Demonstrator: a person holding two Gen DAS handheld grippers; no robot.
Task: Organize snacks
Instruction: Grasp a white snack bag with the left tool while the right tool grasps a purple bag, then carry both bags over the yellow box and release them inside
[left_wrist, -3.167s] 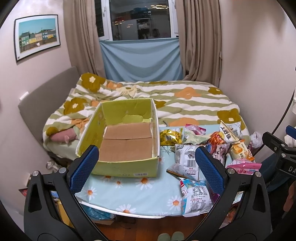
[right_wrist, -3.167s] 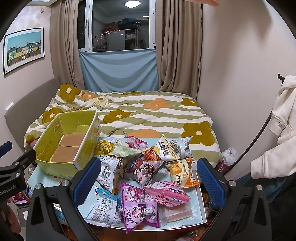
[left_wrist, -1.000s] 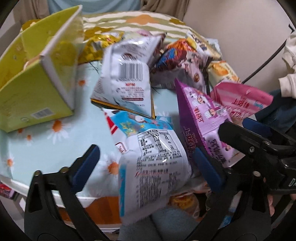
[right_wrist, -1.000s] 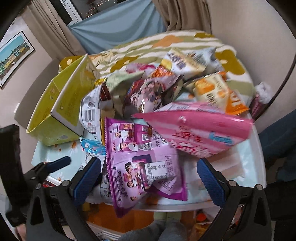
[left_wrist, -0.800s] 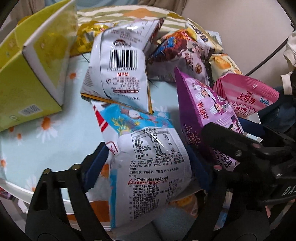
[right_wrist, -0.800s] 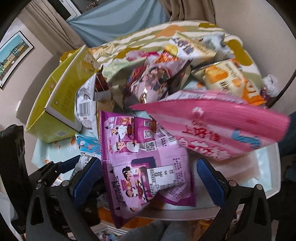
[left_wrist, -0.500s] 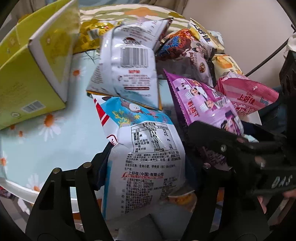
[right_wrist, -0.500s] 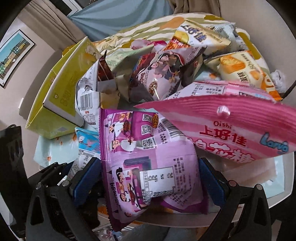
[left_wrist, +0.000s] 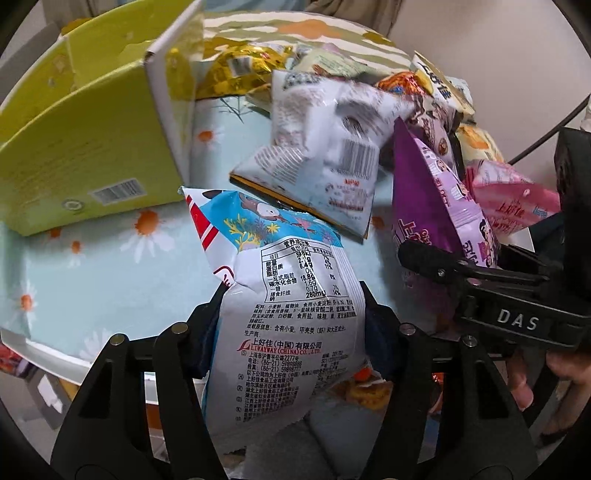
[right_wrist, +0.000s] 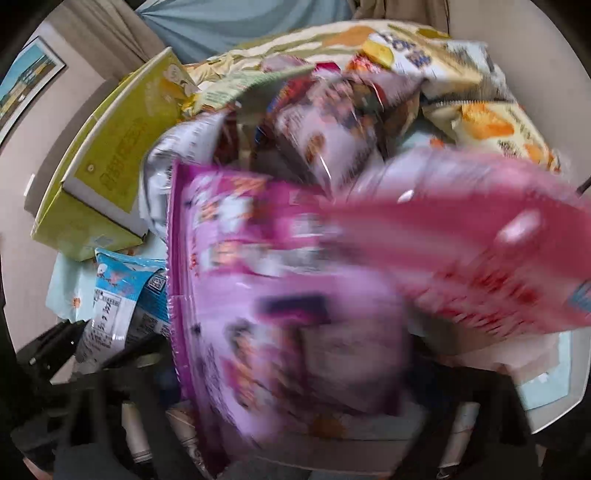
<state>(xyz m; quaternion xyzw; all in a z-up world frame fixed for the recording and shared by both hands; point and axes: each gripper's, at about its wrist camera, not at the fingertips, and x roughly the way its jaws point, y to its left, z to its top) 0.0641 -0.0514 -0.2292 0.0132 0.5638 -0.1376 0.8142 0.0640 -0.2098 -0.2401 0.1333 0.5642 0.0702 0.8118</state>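
My left gripper (left_wrist: 291, 328) is shut on the lower end of a blue-and-white snack bag (left_wrist: 284, 306), which lies on the table's front edge; it also shows in the right wrist view (right_wrist: 118, 295). My right gripper (right_wrist: 295, 376) holds a purple snack bag (right_wrist: 280, 295); the view is blurred and the bag hides the fingers. In the left wrist view the purple bag (left_wrist: 439, 210) stands in the right gripper (left_wrist: 480, 273). The yellow-green cardboard box (left_wrist: 85, 147) stands open at the left.
A pile of snack bags lies right of the box: a white bag (left_wrist: 325, 155), a gold bag (left_wrist: 236, 70), a pink bag (right_wrist: 480, 251), orange bags (right_wrist: 491, 125). The table (left_wrist: 92, 266) has a daisy-print cloth. A bed lies behind.
Both grippers dropped from above to the table's front edge. The left jaws closed on the blue-and-white bag. The right gripper closed in on the purple bag and lifted it.
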